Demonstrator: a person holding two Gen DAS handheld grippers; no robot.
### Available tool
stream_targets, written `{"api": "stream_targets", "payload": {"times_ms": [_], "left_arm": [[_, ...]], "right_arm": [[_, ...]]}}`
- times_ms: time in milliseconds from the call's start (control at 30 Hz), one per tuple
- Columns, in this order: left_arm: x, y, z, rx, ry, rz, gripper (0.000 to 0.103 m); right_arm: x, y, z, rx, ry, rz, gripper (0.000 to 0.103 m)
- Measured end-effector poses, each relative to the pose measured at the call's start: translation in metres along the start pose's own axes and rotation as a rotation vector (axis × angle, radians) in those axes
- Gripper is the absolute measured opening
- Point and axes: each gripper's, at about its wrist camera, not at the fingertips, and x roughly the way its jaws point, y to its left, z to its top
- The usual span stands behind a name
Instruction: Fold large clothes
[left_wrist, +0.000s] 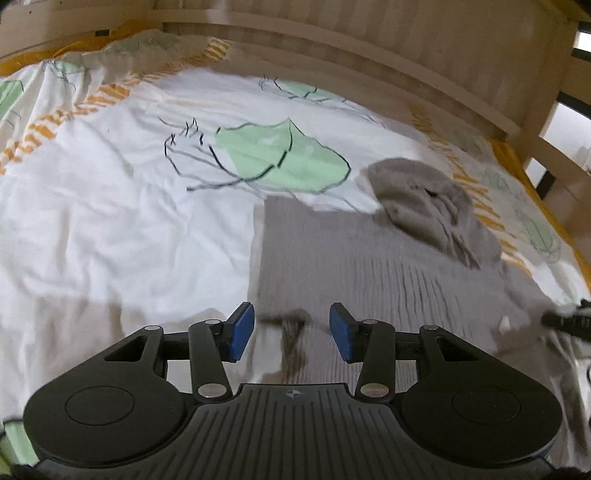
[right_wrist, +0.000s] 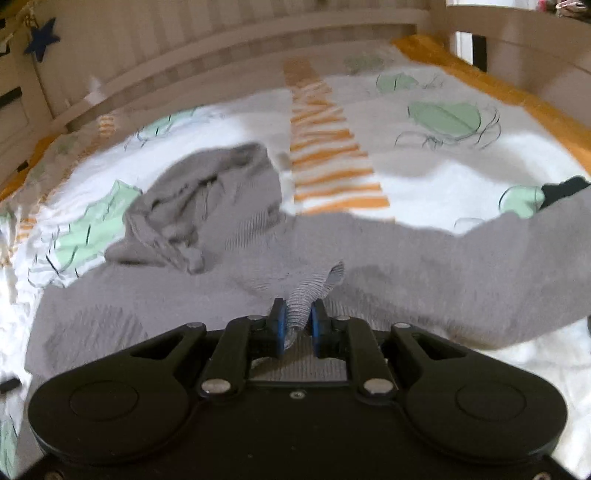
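Observation:
A grey ribbed hoodie lies spread on the bed, its hood bunched at the far end. My left gripper is open and empty, hovering over the hoodie's left edge near a dark fold. In the right wrist view the hoodie covers the bed, hood at the left and one sleeve stretched out to the right. My right gripper is shut on a ribbed piece of the hoodie's fabric that rises between the blue pads.
The duvet is white with green beetle prints and orange stripes. A pale wooden bed rail runs along the far side and the right. A dark object lies at the sleeve's end.

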Motion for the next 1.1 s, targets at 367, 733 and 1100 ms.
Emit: {"api": "stream_targets", "payload": {"times_ms": [367, 733, 1100], "left_arm": [[0.054, 0.017, -0.004, 0.007, 0.046, 0.064, 0.053], [0.051, 0.024, -0.015, -0.005, -0.041, 0.080, 0.084], [0.055, 0.027, -0.020, 0.008, -0.057, -0.001, 0.103]], "right_arm": [[0.012, -0.018, -0.022, -0.002, 0.012, -0.008, 0.031], [0.014, -0.026, -0.032, -0.023, -0.048, 0.022, 0.040], [0.013, -0.030, -0.037, -0.008, -0.075, 0.047, 0.045]]}}
